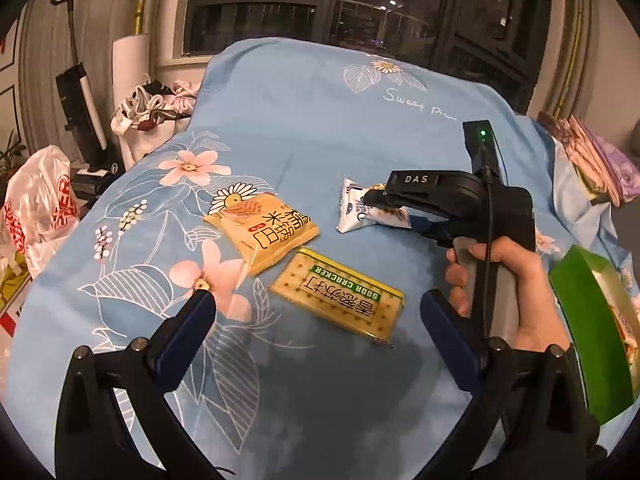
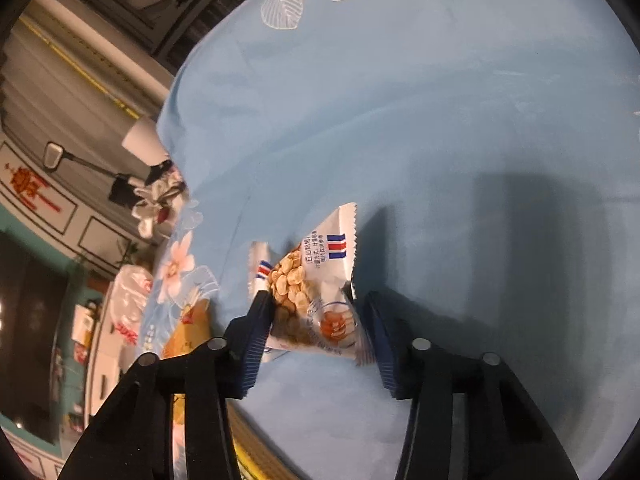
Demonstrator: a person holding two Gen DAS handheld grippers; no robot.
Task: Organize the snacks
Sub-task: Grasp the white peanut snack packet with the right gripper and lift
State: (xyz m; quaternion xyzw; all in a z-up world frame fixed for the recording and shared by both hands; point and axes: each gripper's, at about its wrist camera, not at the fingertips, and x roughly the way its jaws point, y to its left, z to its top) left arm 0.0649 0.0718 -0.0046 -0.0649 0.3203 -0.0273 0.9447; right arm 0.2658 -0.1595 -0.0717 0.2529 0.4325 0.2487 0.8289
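Both tongs are black plastic with ribbed dark-blue pads and round silver screws at the joints. The right tongs say "DAS" in white on top, with a little black box on the back showing a green light and a black cable running down the grey handle. There's a black sleeve at the wrist. The left tongs look the same.

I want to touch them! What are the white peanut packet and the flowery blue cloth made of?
White peanut snack packet: looks like thin glossy plastic film; it shines, crinkles, and has a zigzag sealed edge. Blue floral sheet: seems soft matte woven fabric, probably cotton or polyester; it creases and drapes.
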